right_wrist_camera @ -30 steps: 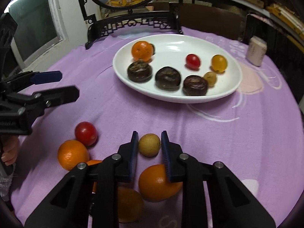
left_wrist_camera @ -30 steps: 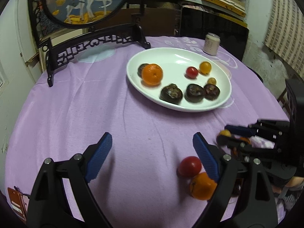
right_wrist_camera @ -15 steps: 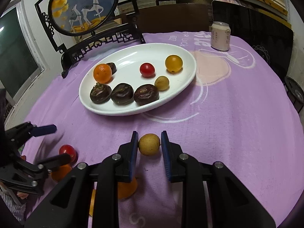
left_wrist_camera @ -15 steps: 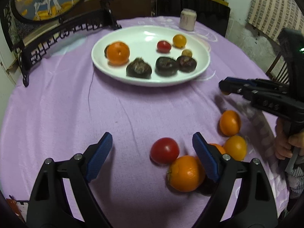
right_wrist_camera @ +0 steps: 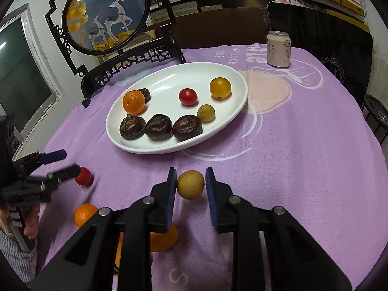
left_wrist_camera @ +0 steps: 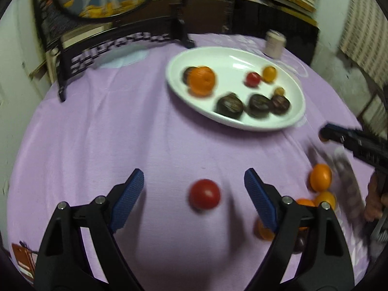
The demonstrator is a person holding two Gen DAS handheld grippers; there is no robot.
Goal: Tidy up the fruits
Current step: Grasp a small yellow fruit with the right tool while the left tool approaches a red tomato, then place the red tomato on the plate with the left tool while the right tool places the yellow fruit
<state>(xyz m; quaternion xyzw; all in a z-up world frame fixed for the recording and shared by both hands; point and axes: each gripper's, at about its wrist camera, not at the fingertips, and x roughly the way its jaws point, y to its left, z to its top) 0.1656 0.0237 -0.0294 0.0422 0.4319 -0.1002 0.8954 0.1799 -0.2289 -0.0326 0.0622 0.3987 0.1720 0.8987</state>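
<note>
My left gripper (left_wrist_camera: pixel 194 184) is open, its blue pads on either side of a red tomato (left_wrist_camera: pixel 205 194) that lies on the purple cloth. My right gripper (right_wrist_camera: pixel 190 184) is shut on a small yellow-brown fruit (right_wrist_camera: pixel 190 184) and holds it above the cloth, short of the white plate (right_wrist_camera: pixel 232 111). The plate holds an orange (right_wrist_camera: pixel 133 101), three dark fruits (right_wrist_camera: pixel 158 126), a red tomato (right_wrist_camera: pixel 188 96) and two yellow fruits (right_wrist_camera: pixel 220 87). Loose oranges (left_wrist_camera: pixel 320 177) lie right of the left gripper. The left gripper also shows in the right wrist view (right_wrist_camera: pixel 65 162).
A black-framed round deer screen (right_wrist_camera: pixel 106 14) stands at the back left of the table. A drink can (right_wrist_camera: pixel 278 48) stands behind the plate. More oranges (right_wrist_camera: pixel 84 214) lie under and beside the right gripper. The table edge is close on the right.
The left gripper has swung so that the red tomato now lies centred between its open pads. The right gripper, still holding the yellow-brown fruit, has risen and moved toward the plate.
</note>
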